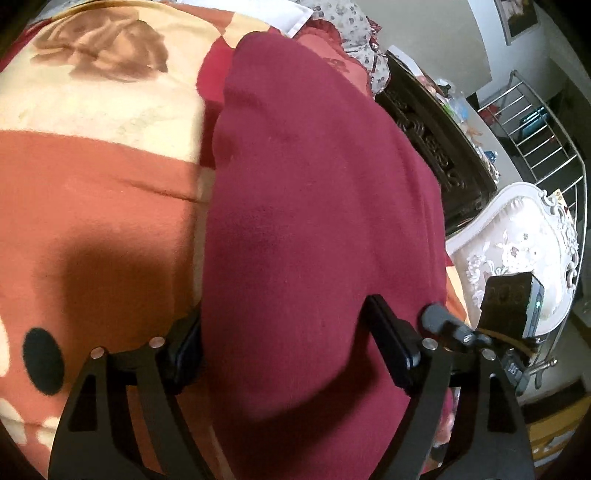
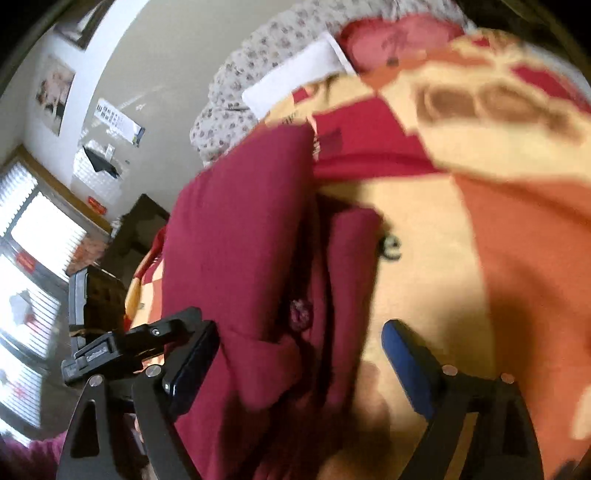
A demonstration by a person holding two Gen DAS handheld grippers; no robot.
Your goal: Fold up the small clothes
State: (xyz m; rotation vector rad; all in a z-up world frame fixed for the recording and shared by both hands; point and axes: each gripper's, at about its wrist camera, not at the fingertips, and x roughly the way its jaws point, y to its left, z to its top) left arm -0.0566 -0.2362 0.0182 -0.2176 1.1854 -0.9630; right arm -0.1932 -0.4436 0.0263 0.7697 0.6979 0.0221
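A dark red fleece garment (image 1: 314, 206) lies lengthwise on a patterned orange and cream blanket (image 1: 96, 206). My left gripper (image 1: 284, 343) is open, its jaws wide apart on either side of the garment's near end. In the right wrist view the same garment (image 2: 236, 236) shows with a folded edge and a seam down its middle. My right gripper (image 2: 299, 354) is open, its left finger (image 2: 192, 362) against the cloth and its blue-padded right finger (image 2: 406, 365) over the blanket (image 2: 517, 258). Neither gripper pinches the cloth.
A floral pillow (image 1: 354, 26) and a white sheet (image 2: 295, 74) lie at the bed's head. A dark carved headboard (image 1: 436, 147), a white ornate chair (image 1: 517, 251) and a metal railing (image 1: 535, 129) stand beside the bed. The other gripper (image 1: 509, 306) shows at the right.
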